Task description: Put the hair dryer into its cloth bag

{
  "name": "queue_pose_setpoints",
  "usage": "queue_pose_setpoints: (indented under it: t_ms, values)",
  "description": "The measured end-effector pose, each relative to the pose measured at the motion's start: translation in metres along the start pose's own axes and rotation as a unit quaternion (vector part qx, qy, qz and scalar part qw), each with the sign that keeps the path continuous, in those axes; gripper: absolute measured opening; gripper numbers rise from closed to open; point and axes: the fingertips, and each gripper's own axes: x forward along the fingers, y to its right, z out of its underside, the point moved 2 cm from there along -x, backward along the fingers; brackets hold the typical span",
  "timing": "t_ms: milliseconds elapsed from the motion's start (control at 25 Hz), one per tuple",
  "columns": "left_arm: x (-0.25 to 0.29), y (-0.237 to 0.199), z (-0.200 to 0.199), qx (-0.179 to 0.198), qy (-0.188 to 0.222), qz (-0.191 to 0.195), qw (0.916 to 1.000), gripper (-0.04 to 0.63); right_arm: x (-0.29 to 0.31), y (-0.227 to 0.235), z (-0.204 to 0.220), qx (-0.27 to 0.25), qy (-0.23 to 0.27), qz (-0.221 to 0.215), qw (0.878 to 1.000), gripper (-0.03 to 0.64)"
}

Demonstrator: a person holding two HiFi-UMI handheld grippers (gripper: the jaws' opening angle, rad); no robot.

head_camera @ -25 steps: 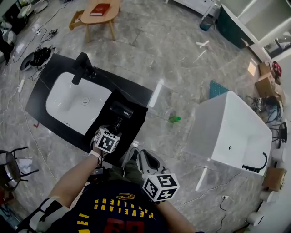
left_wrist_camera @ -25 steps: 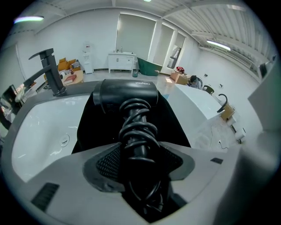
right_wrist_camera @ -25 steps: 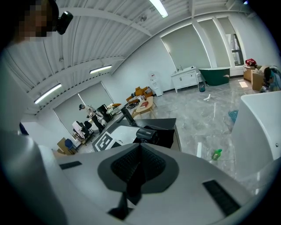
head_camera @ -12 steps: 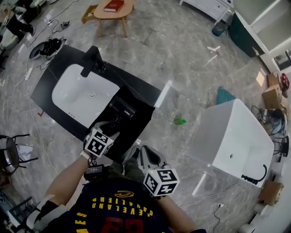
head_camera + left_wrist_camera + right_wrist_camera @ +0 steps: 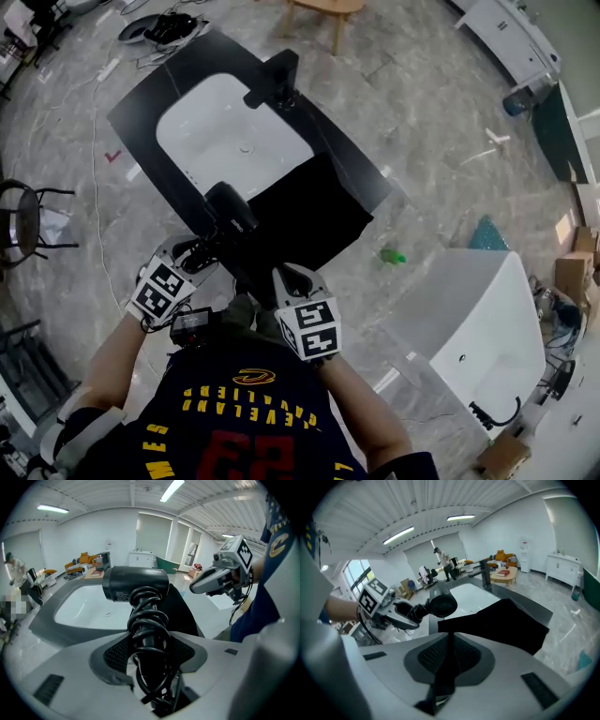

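The black hair dryer (image 5: 230, 208), its cord wound round the handle, hangs over the counter's near edge. My left gripper (image 5: 200, 253) is shut on that handle (image 5: 149, 634), with the barrel (image 5: 135, 584) pointing left past the jaws. The black cloth bag (image 5: 314, 217) lies flat on the black counter (image 5: 159, 92), right of the sink. My right gripper (image 5: 281, 281) is shut on the bag's near edge, and a strip of black cloth (image 5: 446, 667) runs between its jaws. From there the hair dryer (image 5: 440, 605) and the left gripper (image 5: 401, 613) show at left.
A white basin (image 5: 225, 141) with a black faucet (image 5: 277, 80) fills the counter's left part. A white bathtub (image 5: 473, 319) stands to the right, with a green bottle (image 5: 394, 255) on the floor before it. A black chair (image 5: 23, 220) and cables lie at left.
The left gripper has raised the hair dryer off the bag and drawn it left and nearer. The right gripper has swung forward and down from my body to the bag's near edge.
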Motion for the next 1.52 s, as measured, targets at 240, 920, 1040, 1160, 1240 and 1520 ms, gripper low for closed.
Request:
queue_pose_setpoints:
  t_ms: [240, 920, 1040, 1160, 1240, 1520]
  values:
    - [-0.045, -0.004, 0.076, -0.046, -0.023, -0.035, 0.9981, 0.241, 0.065, -0.041, 0.033, -0.129, -0.106, -0.049, 0.985, 0.061]
    - [-0.056, 0.049, 0.144, 0.055, -0.09, 0.06, 0.9926, 0.241, 0.086, -0.051, 0.061, -0.183, -0.185, -0.01, 0.966, 0.015]
    - [-0.047, 0.055, 0.137, 0.076, -0.095, 0.084, 0.9891, 0.241, 0.076, -0.051, 0.051, -0.147, -0.145, -0.009, 0.978, 0.015]
    - [-0.036, 0.06, 0.131, 0.096, -0.105, 0.109, 0.9839, 0.241, 0.064, -0.047, 0.042, -0.111, -0.109, -0.009, 0.988, 0.015]
    - [-0.028, 0.064, 0.126, 0.108, -0.108, 0.12, 0.9809, 0.241, 0.057, -0.043, 0.037, -0.092, -0.09, -0.004, 0.992, 0.015]
    - [-0.008, 0.068, 0.107, 0.135, -0.117, 0.131, 0.9751, 0.241, 0.037, -0.035, 0.025, -0.065, -0.06, 0.0, 0.996, 0.015]
